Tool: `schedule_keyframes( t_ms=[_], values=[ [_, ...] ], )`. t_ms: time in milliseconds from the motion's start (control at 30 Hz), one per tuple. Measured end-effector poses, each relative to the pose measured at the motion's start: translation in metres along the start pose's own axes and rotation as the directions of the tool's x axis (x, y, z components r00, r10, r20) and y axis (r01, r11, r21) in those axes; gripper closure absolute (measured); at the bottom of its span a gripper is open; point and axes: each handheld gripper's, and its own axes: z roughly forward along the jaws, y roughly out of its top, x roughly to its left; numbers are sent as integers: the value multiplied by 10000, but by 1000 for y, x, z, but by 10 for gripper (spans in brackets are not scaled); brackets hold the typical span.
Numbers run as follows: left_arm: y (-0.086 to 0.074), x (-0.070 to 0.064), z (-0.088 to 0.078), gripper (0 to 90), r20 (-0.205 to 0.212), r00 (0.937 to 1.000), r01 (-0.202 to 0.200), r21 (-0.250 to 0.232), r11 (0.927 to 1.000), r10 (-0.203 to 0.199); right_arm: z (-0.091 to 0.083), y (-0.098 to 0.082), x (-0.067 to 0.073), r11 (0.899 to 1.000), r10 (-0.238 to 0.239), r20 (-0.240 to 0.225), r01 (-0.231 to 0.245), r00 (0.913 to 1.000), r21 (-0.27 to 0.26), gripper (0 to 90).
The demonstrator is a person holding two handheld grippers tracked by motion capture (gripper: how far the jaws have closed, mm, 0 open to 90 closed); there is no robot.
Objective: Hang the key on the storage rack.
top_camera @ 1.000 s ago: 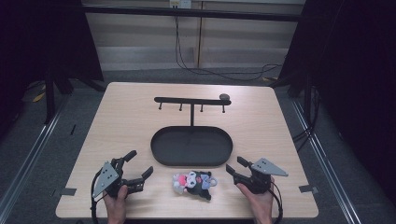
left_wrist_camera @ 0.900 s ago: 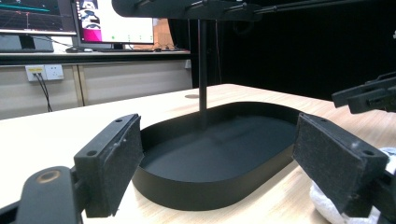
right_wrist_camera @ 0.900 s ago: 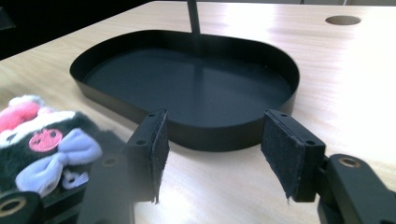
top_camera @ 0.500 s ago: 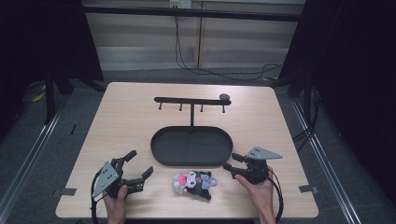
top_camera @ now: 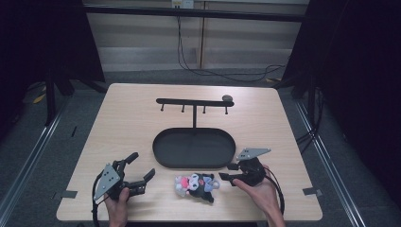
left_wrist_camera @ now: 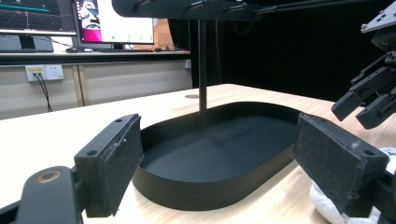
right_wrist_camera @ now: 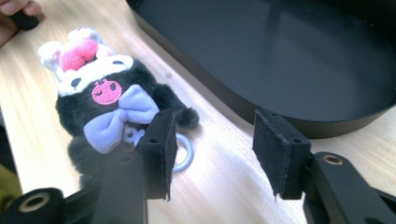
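**Nearly there: right hand-held gripper closing in on a plush toy**

Small black-and-white plush toy (top_camera: 196, 185) lies on the desk (top_camera: 132, 123), just before the oval black tray (top_camera: 194, 147). Right hand-held gripper (top_camera: 227, 172) hovers beside it, jaws half-spread and narrowing, nothing between them. Left hand-held gripper (top_camera: 142, 166) rests spread. Likely soft and light; pinch its body.

This is a lab or test room set up for recording. A bare wooden table (top_camera: 142, 123) stands alone on a grey floor, hemmed by black curtains (top_camera: 359, 71) on both sides. Far ahead of the left gripper (top_camera: 137, 172), computer monitors (left_wrist_camera: 116, 21) with graphs sit on a long bench, and wall sockets (left_wrist_camera: 45, 72) with plugged cables hang below. More cables (top_camera: 222, 73) trail on the floor beyond the table, by a metal rail (top_camera: 28, 161).
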Motion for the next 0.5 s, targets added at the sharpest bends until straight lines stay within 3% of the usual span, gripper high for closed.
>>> schedule_keyframes(
  t_ms=[133, 200, 300, 367, 500],
  values=[
    [0, 0, 0, 156, -4, 10000, 8, -1, 10000, -8, -1, 8, 1, 9980, -104, -310, 123, 9995, 615, 493],
    [0, 0, 0, 156, -6, 10000, 22, -5, 10000, -22, 1, 13, 1, 9943, -359, -434, 400, 9984, 984, 493],
    [0, 0, 0, 156, -26, 10000, 35, -9, 10000, -35, 5, 20, 0, 9834, -481, -740, 602, 9961, 1714, 514],
    [0, 0, 0, 156, -39, 10000, 48, -10, 10000, -48, 8, 24, -2, 9757, -314, -1117, 547, 9932, 2123, 522],
    [0, 0, 0, 156, -37, 10000, 49, -13, 10000, -49, 11, 33, -6, 9599, -306, -1595, 735, 9867, 2706, 535]
  ],
)
